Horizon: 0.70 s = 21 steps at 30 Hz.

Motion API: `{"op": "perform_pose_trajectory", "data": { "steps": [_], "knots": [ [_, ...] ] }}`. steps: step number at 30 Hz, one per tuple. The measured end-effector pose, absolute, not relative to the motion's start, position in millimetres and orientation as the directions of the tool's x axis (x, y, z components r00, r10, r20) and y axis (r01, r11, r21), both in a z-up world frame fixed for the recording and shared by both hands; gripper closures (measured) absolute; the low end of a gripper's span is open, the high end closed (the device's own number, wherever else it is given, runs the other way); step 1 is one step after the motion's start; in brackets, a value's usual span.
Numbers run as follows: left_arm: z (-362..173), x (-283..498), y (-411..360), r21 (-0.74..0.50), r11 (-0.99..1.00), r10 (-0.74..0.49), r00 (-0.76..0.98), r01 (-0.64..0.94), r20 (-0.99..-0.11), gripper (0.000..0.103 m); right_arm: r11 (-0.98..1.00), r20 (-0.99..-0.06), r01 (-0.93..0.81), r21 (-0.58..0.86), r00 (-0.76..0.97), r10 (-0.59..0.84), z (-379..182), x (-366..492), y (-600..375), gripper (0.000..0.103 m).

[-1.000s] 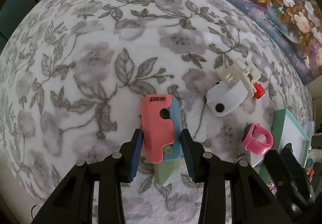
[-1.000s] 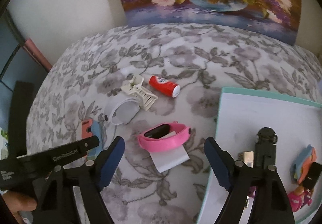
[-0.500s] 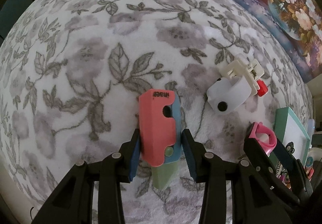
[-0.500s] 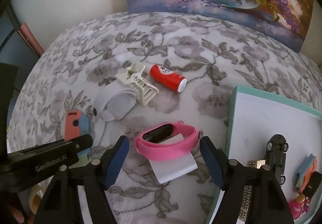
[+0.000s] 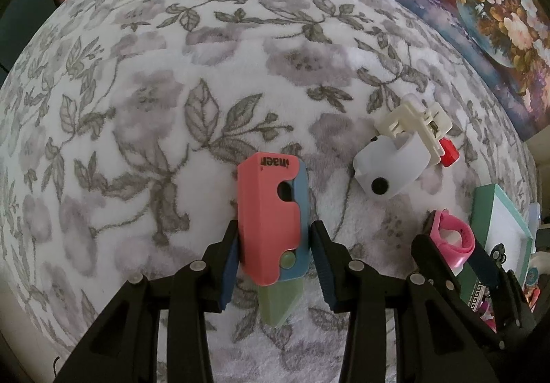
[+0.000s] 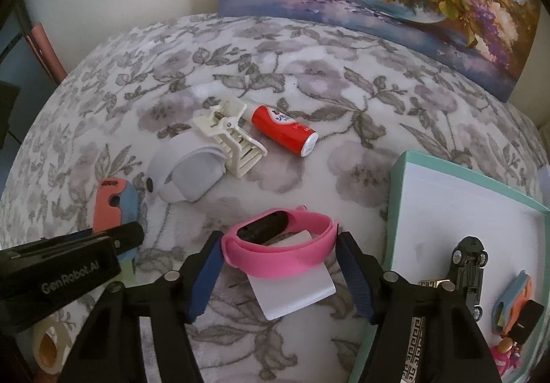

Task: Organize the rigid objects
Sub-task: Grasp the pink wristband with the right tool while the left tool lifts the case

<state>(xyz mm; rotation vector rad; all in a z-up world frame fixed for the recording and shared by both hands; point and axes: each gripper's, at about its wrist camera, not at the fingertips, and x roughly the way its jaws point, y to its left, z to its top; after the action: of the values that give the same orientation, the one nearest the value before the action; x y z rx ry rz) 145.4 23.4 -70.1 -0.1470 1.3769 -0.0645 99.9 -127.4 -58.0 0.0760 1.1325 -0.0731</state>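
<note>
- My left gripper [image 5: 273,257] straddles the pink and blue folding cutter [image 5: 270,216], which lies flat on the floral blanket [image 5: 137,108]. Its long axis runs from 12 to 6 o'clock, in line with my fingers.
- The jaws stand partly open. The left pad looks to be touching the cutter's pink side, while a thin gap shows at the right one; I judge nothing is gripped yet.
- My right gripper [image 6: 278,274] is open wide around the pink wristband [image 6: 280,245], whose long axis runs 9 to 3 o'clock, across the jaws. Both pads stand just clear of its ends.
- The teal tray [image 6: 398,197] sits at 3 o'clock of the right gripper, so I judge the right hand the nearer one for dropping off.
- Both hands are pitched down toward the blanket, low over it.
- The white clip [image 6: 228,137] and red tube [image 6: 285,130] lie at 12 o'clock, well apart from both grippers.
</note>
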Motion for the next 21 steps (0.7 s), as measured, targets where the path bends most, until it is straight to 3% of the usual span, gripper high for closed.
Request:
{"op": "perform_pose_trajectory", "data": {
  "steps": [8,11,12,13,21],
  "knots": [
    [-58,143,33,-0.142,0.989,-0.128,0.226,-0.05,-0.966,0.062,0.992,-0.89,0.102,0.067,0.455,0.013,-44,97,-133,0.035],
    [-41,143,37,-0.145,0.988,-0.127,0.27,-0.05,-0.955,0.068,0.99,-0.874,0.11,0.094,0.484,0.029,-30,95,-138,0.035],
    [-36,142,39,-0.145,0.988,-0.124,0.286,-0.05,-0.95,0.079,0.989,-0.869,0.114,0.099,0.493,0.03,-25,94,-139,0.035],
    [-30,142,40,-0.15,0.988,-0.128,0.301,-0.048,-0.945,0.082,0.988,-0.866,0.116,0.102,0.499,0.031,-21,94,-140,0.035],
    [-24,142,39,-0.151,0.988,-0.132,0.312,-0.036,-0.941,0.082,0.978,-0.848,0.157,0.14,0.529,0.036,-2,88,-159,0.035]
  ]
}}
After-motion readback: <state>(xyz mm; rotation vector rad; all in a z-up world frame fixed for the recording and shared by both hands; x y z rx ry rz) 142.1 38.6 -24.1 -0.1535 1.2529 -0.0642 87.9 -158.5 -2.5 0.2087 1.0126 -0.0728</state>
